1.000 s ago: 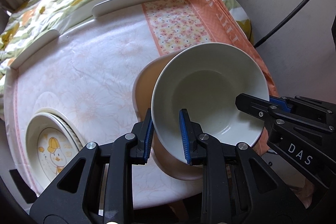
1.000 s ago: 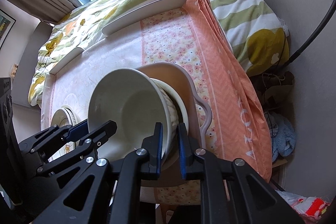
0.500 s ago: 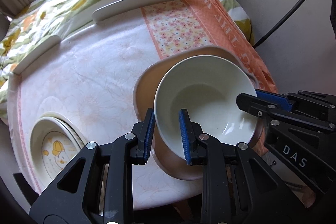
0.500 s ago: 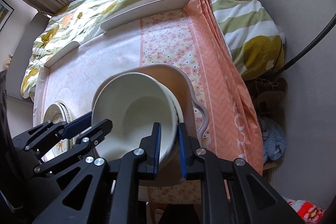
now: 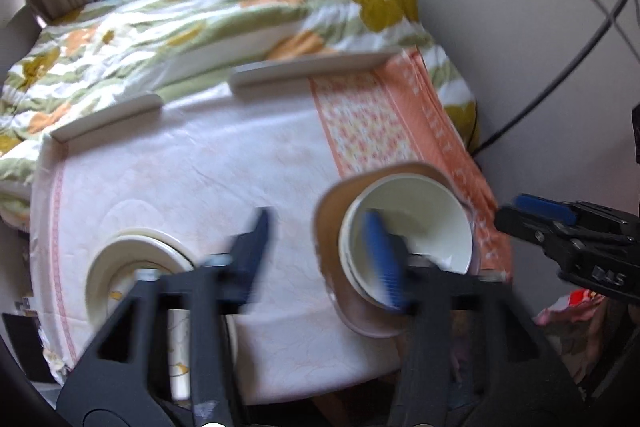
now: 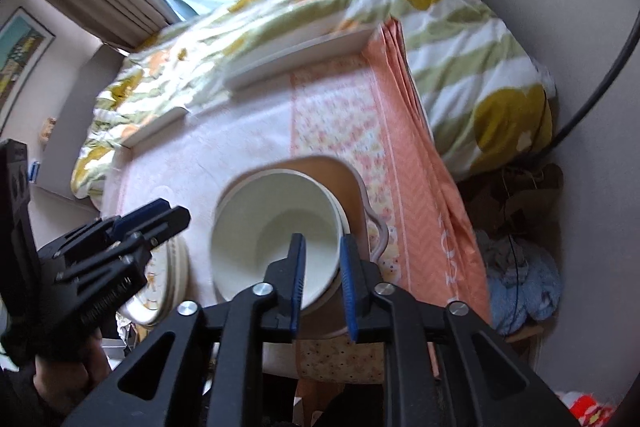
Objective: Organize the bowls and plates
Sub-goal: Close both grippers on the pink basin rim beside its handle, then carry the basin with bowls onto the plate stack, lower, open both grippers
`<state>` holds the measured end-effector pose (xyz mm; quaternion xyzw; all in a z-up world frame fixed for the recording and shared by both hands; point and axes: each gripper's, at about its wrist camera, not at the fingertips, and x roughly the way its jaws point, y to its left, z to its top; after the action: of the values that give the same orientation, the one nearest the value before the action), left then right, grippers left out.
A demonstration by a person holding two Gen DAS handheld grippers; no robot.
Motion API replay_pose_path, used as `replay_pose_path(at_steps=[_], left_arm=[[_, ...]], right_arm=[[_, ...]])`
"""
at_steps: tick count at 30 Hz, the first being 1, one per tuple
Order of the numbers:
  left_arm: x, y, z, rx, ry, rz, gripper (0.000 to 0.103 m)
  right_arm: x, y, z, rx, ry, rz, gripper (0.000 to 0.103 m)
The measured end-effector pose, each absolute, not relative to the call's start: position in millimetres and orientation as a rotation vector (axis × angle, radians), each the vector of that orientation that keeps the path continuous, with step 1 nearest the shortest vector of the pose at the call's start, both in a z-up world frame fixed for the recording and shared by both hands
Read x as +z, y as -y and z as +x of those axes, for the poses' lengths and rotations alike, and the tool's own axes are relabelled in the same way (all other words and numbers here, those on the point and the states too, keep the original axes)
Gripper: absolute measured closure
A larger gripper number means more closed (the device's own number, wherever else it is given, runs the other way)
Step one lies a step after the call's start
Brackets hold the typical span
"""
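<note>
Left wrist view: right gripper [image 5: 532,211] housing bears white lettering "DAS". Smooth white bowl [image 5: 408,223] sits nested in another white bowl on a tan handled tray [image 5: 332,227], on the pale embossed tablecloth [image 5: 200,171]. Left gripper [image 5: 320,251], fingers spread wide, holds nothing. Right gripper fingers [image 6: 298,267] straddle the bowl's near rim, parted, one finger inside. Duck-print plates [image 6: 168,267] lie stacked at left.
</note>
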<state>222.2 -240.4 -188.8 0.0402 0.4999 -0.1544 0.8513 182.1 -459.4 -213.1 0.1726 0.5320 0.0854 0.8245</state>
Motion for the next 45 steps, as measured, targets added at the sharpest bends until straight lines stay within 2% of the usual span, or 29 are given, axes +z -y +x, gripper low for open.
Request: replay_pose_path(at_steps=[1,2,4,7,17,20,25,28,31,38,40,41,43,45], left_arm=[[-180.1,232.6,219.5,-0.312,-1.015,0.078,0.001],[-172.2,226.1,215.6,-0.306,-0.969,0.073,0.0],[-165.4,216.7,208.7,-0.312,-0.935,0.084,0.0],[-175.7,207.1,202.8,-0.351,-0.986,0.086,0.0],[-261.1,219.4,191.7,-0.413,-1.205,0.167,0.001],[-275.9,228.2,191.4,-0.422,-1.238,0.19,0.003],[-289.1,235.3,201.1,-0.456,-1.277,0.202,0.018],[-294.1,241.4,207.2,-0.48,-1.298,0.215,0.024],[-300.7,247.7,211.1,-0.502,-1.319,0.231,0.027],[-316.4,256.0,216.7,-0.541,-1.352,0.238,0.039],[-318.4,257.5,216.6,-0.56,-1.359,0.223,0.05],[-318.6,259.1,216.3,-0.569,-1.359,0.223,0.054],[-319.2,264.3,214.3,-0.589,-1.352,0.233,0.071],[-320.2,271.1,211.0,-0.609,-1.348,0.248,0.083]], right_arm=[[-206.2,461.8,180.1,0.186,-1.111,0.354,0.033],[-200.3,463.4,177.6,0.188,-1.089,0.338,0.0],[-190.6,464.9,171.9,0.2,-1.052,0.298,0.0],[-191.0,461.4,170.5,0.207,-1.082,0.215,0.0],[-247.1,464.2,174.5,0.138,-1.258,0.011,0.0],[-264.3,463.9,181.9,0.153,-1.299,-0.016,0.0],[-282.4,455.3,191.3,0.173,-1.336,-0.098,0.001],[-292.2,447.7,196.3,0.2,-1.356,-0.146,0.012],[-301.2,437.5,199.9,0.24,-1.368,-0.193,0.027],[-317.8,425.9,207.7,0.326,-1.375,-0.22,0.053],[-322.1,422.3,208.1,0.361,-1.371,-0.208,0.068],[-323.3,419.4,207.4,0.375,-1.371,-0.203,0.072],[-321.7,416.0,205.5,0.397,-1.35,-0.209,0.08],[-321.5,413.2,202.6,0.422,-1.338,-0.2,0.088]])
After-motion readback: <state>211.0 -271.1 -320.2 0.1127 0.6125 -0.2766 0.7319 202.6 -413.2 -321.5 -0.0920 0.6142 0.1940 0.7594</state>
